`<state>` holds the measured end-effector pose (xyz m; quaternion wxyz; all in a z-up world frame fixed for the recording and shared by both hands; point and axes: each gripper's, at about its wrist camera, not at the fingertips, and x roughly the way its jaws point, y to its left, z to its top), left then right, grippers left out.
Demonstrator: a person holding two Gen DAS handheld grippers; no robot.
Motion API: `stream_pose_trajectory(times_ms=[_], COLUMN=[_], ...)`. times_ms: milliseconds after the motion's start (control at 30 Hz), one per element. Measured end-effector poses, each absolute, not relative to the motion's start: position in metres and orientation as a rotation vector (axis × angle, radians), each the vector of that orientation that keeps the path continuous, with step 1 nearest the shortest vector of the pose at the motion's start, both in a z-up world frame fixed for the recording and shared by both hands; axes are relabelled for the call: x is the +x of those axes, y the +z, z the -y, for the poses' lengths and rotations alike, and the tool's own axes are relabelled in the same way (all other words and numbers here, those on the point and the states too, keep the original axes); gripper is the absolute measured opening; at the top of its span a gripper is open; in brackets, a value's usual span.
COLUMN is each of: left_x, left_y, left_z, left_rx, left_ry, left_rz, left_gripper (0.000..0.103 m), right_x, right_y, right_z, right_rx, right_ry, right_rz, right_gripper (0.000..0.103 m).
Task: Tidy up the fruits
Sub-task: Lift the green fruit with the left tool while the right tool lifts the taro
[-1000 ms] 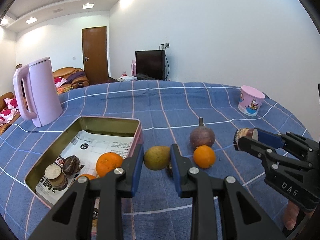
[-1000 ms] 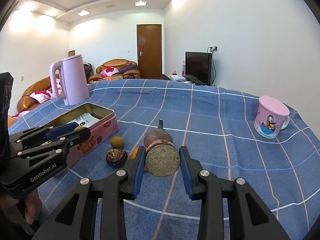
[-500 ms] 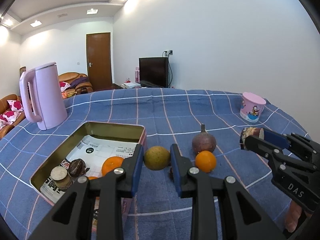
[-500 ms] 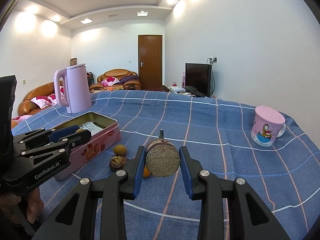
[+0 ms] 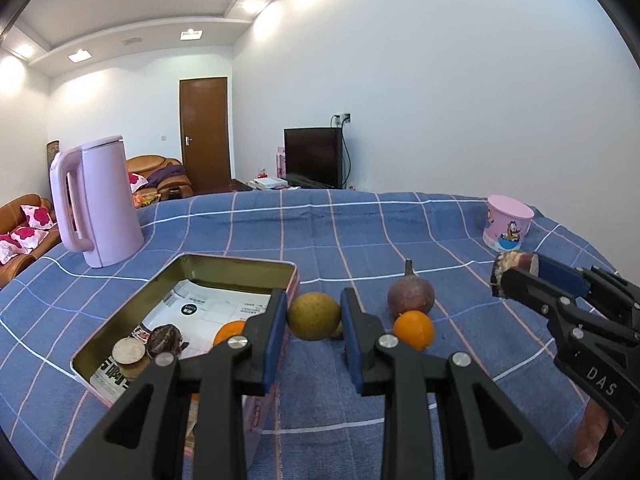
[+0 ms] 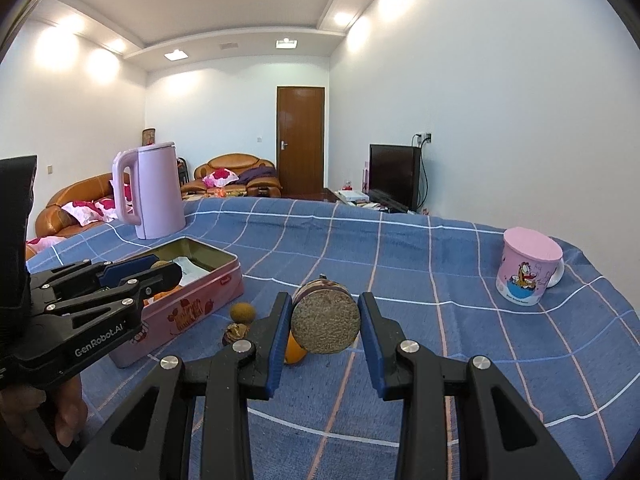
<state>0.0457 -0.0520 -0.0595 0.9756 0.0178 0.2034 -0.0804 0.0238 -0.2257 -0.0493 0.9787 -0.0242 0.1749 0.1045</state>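
Fruits lie scattered on the blue checked tablecloth (image 5: 360,232) and in the shallow rectangular pink metal tin (image 5: 192,268), whose long axis runs from near left to far right. The left gripper (image 5: 314,316) is clamped on a round, dull yellow-green fruit (image 5: 314,315) beside the tin's right wall. The right gripper (image 6: 325,326) is clamped on a short cylindrical brown fruit piece (image 6: 326,326), its rough, grainy cut face turned toward the camera and its axis pointing away. On the cloth to the right of the tin sit one smooth glossy orange (image 5: 413,329) and, just behind it, one purplish round fruit (image 5: 410,294) with its stem pointing up. Two pink things stand farther off: a smooth plastic kettle (image 5: 98,204) at far left and a cartoon mug (image 5: 506,222) at far right.
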Motion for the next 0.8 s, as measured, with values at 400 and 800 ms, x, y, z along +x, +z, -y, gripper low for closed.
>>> stream_pose_trajectory(times_ms=[400, 800], left_x=[0.036, 0.034], left_y=[-0.056, -0.053], left_z=[0.050, 0.043], left_rx=[0.033, 0.032], left_ry=[-0.144, -0.111], left_rz=[-0.355, -0.323], left_gripper=[0.029, 0.029], right_x=[0.018, 0.012], right_y=[-0.047, -0.045], right_z=[0.228, 0.227], right_rx=[-0.039, -0.036], right_ry=[0.211, 0.195], right_rz=[-0.320, -0.288], right_gripper=[0.036, 0.036])
